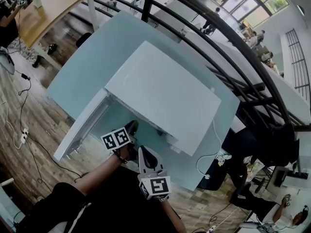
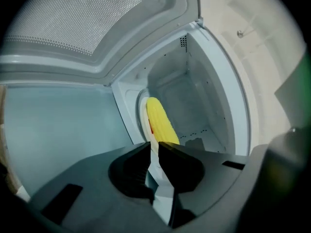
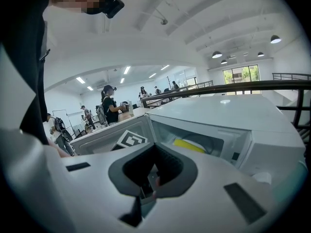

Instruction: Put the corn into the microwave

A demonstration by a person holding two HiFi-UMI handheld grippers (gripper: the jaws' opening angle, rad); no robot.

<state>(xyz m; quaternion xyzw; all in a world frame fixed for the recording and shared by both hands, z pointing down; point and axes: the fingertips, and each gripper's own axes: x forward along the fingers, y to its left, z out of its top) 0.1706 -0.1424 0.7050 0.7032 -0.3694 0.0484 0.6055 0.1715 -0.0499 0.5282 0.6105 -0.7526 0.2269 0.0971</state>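
The right hand-held gripper [image 1: 144,155] is nearest the person, at the near edge of the counter [image 1: 97,47] and just outside the microwave [image 1: 165,93]. In the right gripper view, its jaws are pressed together with nothing between them [image 3: 154,178]. That view looks up at the open front of the microwave, where a strip of the yellow corn [image 3: 189,145] shows inside.

Just beyond and to the left, the left hand-held gripper [image 1: 132,126] points into the microwave's opening, its marker cube [image 1: 116,140] facing up. In the left gripper view, its jaws [image 2: 154,147] are drawn in to a thin slit and grip nothing.

Just past the tips of those jaws, the corn [image 2: 159,123] lies inside the cavity on the round white turntable [image 2: 141,111]. The corn's near end is hidden behind the jaw tips, so contact cannot be judged.

The microwave door [image 1: 82,125] is swung fully open to the left, and its dotted window [image 2: 82,13] fills the upper left of the left gripper view. The white microwave sits on the pale blue counter, and a white cable [image 1: 206,161] trails off its near right corner.

Farther off, a dark railing [image 1: 218,57] curves past the counter. Several people [image 3: 109,106] stand in the bright hall behind it.
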